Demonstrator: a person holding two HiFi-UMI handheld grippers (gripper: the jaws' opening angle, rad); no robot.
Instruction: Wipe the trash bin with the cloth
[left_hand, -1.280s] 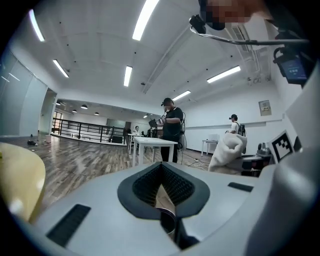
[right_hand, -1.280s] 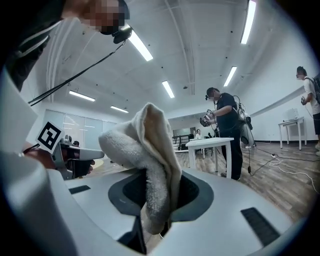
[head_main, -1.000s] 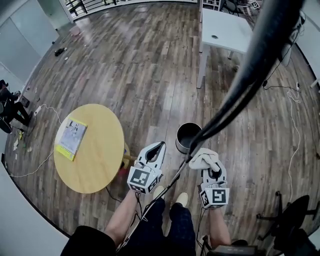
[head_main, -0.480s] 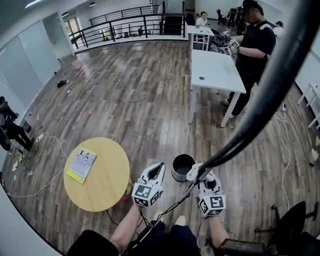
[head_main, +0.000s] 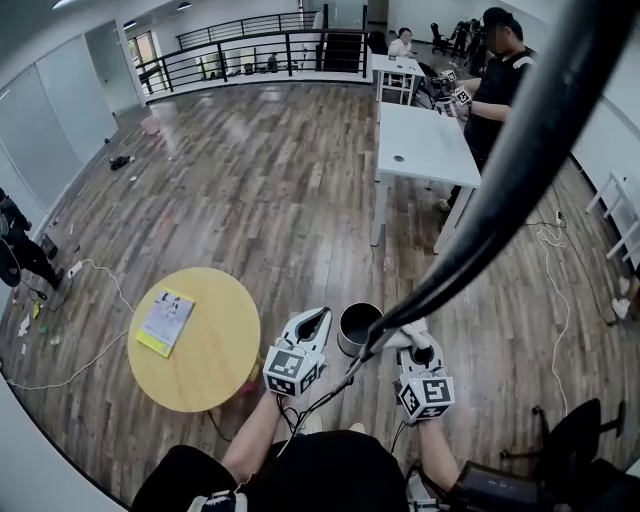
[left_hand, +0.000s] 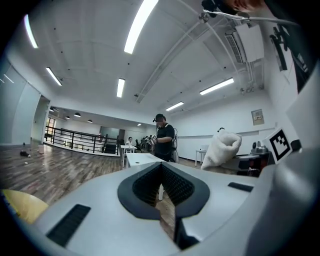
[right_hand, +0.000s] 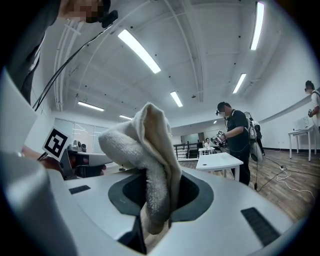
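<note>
Bright, even indoor light from ceiling strip lamps (left_hand: 142, 20). Glare at 12 o'clock in left gripper view, at 11 and 1 o'clock in right gripper view. Floor (head_main: 250, 170) carries soft sheen toward 12 o'clock in head view. Shadows faint, soft-edged. Strong fisheye bending, black vignette at corners. Cable (head_main: 510, 170) at 2 o'clock blurred, out of focus. Cloth (right_hand: 150, 145) sharp, underside shaded.

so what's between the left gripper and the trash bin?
Only a narrow strip of bare wood floor, per the head view. The left gripper points just left of the trash bin.
</note>
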